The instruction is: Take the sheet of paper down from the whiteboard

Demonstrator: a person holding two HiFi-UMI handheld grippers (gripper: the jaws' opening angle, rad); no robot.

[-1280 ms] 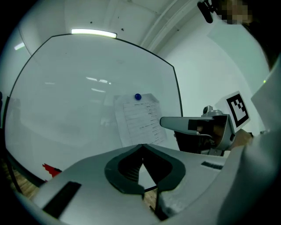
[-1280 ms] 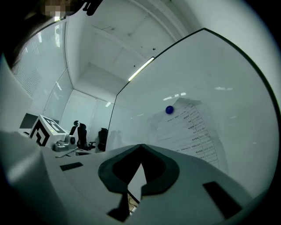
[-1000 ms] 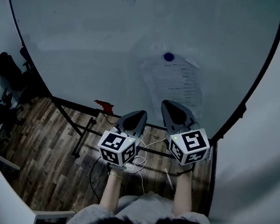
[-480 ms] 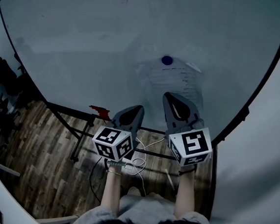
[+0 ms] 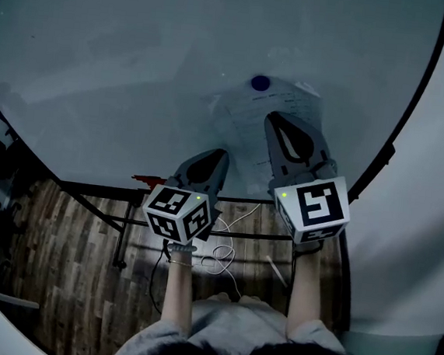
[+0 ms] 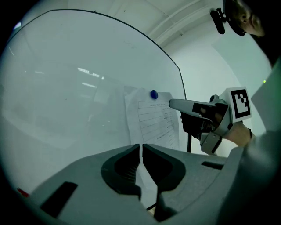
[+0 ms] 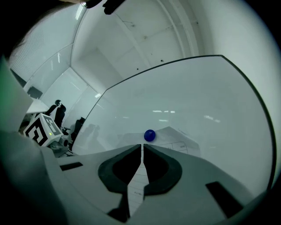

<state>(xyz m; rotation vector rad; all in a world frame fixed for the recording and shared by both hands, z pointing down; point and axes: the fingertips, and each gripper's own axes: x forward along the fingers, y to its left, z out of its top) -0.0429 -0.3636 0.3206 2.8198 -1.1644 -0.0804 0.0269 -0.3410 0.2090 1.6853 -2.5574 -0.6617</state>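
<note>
Up on the whiteboard [image 5: 139, 63] the sheet of paper [image 5: 247, 117] hangs near the board's right edge, above its bottom edge. A round blue magnet [image 5: 260, 82] pins it at the middle of its top edge. The paper's top right corner curls a little off the board.

The right claw [image 5: 278, 122] is closed and empty, its two jaws pressed together with only a thin slit between them. It points at the printed sheet just below the magnet. In the right gripper view the magnet [image 7: 149, 135] stands right above the jaw tips; whether the tips touch the paper I cannot tell.

The left claw [image 5: 216, 158] is closed too, with nothing between its jaws. It is lower and further left, its tips in front of the paper's lower left corner. In the left gripper view the sheet [image 6: 153, 123] shows beyond the tips, and the right claw [image 6: 172, 104] reaches in from the right, level with the upper part of the page.
</note>
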